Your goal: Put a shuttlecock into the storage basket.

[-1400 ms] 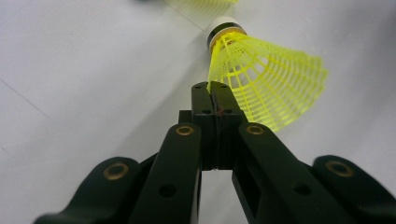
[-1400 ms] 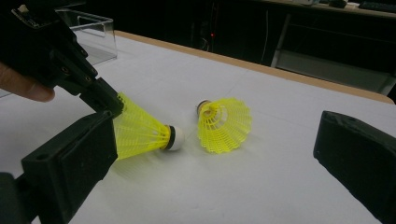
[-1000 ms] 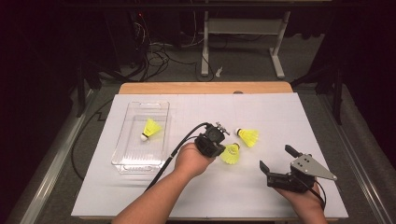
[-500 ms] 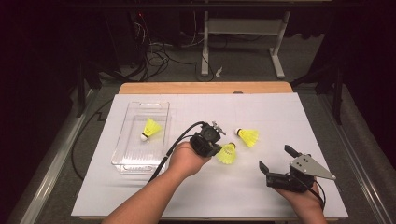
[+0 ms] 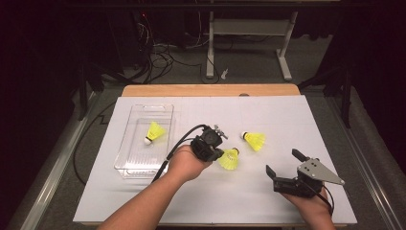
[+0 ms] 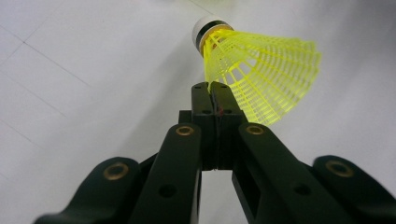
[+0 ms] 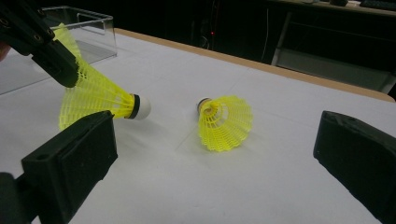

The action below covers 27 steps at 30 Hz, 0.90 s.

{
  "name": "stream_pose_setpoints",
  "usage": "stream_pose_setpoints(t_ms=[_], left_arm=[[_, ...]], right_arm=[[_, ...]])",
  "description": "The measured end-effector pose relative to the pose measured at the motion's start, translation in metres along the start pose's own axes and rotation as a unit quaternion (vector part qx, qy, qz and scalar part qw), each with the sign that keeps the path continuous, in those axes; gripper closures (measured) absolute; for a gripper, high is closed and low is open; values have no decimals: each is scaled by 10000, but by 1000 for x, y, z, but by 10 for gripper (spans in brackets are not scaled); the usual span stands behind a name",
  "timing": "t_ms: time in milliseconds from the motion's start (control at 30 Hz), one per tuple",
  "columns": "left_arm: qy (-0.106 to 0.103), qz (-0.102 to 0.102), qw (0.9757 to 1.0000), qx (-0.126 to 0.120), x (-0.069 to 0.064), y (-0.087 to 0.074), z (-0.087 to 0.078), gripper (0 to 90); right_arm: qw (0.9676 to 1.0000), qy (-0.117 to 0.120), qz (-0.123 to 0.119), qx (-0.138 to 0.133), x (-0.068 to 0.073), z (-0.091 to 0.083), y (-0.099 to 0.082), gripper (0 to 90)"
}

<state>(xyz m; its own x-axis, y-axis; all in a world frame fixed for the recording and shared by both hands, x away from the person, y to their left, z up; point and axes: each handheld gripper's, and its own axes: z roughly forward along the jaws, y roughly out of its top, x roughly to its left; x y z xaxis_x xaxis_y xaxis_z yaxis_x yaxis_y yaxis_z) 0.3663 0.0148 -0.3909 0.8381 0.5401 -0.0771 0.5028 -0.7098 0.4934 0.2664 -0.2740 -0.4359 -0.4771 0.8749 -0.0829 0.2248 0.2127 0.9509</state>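
Left gripper [image 5: 224, 149] has its jaws closed tight on the skirt edge of a yellow shuttlecock [image 5: 229, 159], near the middle of the white table [image 5: 249, 201]. In the left gripper view the jaw tips meet on a thin pinch of mesh, with the white cork tip [image 6: 208, 28] pointing away and down toward the table. From the right gripper view the shuttlecock looks lifted or tilted, cork low; whether it touches the table I cannot tell.

Risks, as I judge them:
- The grip is only on a thin strip of flexible mesh. The skirt could deform or slip out during a carry, dropping the shuttlecock short of the clear tray [image 5: 125, 158].
- The held piece hangs off to one side of the jaws, so a fast swing could twist it loose.
- A second shuttlecock [image 5: 254, 140] lies on its side just beyond; a low sweep could knock it rolling.
- One shuttlecock [image 5: 154, 132] already sits in the tray; a drop from height may bounce out, being so light.

Pose: the left forearm comes in diagonally from the bottom, hand wrapped over the gripper body, jaws angled forward and down. Right gripper [image 5: 283, 163] rests low at the near right of the table, jaws spread wide with nothing between them, aimed toward the two loose shuttlecocks.
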Motion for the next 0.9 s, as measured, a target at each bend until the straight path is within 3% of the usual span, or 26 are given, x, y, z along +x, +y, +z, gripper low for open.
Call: stream_pose_setpoints(t_ms=[900], left_arm=[[-100, -112, 9998, 92, 16, -21, -20, 900]], right_arm=[[10000, 33, 18, -23, 0, 1, 0, 0]])
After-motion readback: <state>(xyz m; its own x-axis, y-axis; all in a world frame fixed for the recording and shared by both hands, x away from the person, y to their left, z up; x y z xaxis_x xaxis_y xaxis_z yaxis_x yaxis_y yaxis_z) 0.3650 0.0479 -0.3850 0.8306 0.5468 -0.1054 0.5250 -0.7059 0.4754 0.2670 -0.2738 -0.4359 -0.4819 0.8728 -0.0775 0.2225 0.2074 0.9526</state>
